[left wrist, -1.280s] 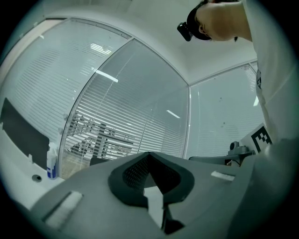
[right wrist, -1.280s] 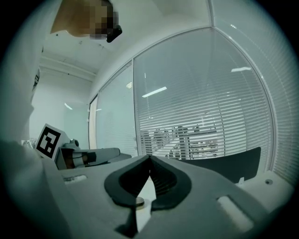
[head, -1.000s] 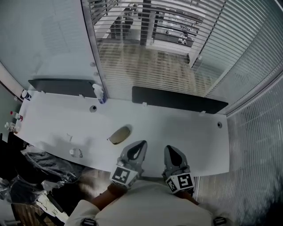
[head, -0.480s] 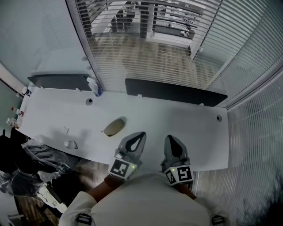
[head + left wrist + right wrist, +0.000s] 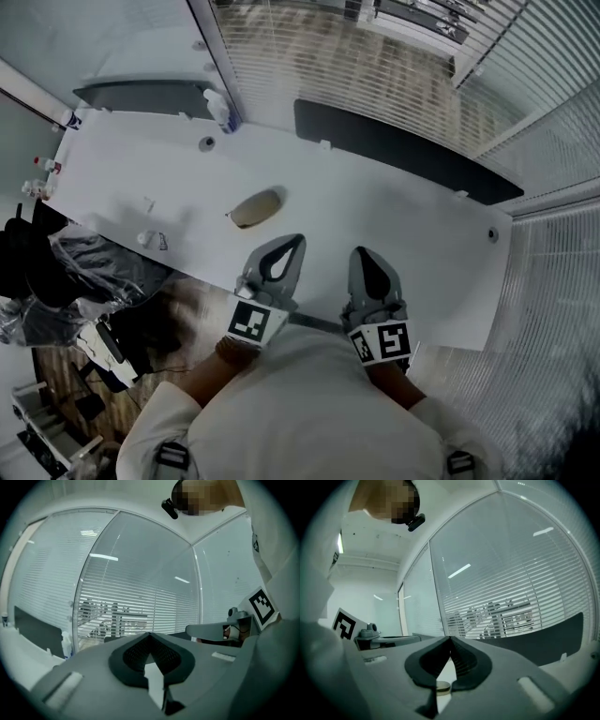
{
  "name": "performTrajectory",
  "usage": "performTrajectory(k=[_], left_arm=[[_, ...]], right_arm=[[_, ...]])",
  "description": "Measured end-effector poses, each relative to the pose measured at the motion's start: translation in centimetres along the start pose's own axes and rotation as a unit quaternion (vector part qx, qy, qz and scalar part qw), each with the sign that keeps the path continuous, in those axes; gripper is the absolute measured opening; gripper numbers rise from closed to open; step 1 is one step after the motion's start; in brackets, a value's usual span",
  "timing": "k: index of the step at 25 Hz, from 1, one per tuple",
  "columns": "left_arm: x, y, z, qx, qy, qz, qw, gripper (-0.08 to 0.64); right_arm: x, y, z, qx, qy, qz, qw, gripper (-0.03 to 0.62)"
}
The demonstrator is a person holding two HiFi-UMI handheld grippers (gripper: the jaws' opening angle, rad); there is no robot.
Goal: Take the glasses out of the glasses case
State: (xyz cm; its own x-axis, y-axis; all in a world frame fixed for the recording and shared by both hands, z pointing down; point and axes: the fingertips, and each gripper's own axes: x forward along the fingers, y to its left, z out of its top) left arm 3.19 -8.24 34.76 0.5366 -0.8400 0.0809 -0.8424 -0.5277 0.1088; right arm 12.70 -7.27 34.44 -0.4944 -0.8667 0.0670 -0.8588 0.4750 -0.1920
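Lying apparently closed mid-frame on the bench [image 5: 403,220], the glasses case [image 5: 256,208] is untouched, with the left gripper [image 5: 290,243] and right gripper [image 5: 365,255] below it, fingers pressed together, empty.

Readable words, brands or numbers: none.
Item 1: square black-and-white marker [image 5: 249,322] on my left gripper [image 5: 293,241]. Pattern only, no letters or digits.
Item 2: second marker [image 5: 382,342] on my right gripper [image 5: 362,253]. Pattern only as well.
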Motion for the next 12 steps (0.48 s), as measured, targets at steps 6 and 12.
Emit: performTrajectory(k=[6,12], left_arm=[[-1.7,4.5,-3.1,0.014,0.027,0.067,0.9973,0.002],[-2.6,9.5,-7.8,0.053,0.089,0.098,0.9898,0.002]], right_arm=[[4.0,2.7,-3.3,-0.009,0.03,0.064,0.997,0.0],[8.1,5.2,-7.0,-0.023,0.054,0.109,0.992,0.0]])
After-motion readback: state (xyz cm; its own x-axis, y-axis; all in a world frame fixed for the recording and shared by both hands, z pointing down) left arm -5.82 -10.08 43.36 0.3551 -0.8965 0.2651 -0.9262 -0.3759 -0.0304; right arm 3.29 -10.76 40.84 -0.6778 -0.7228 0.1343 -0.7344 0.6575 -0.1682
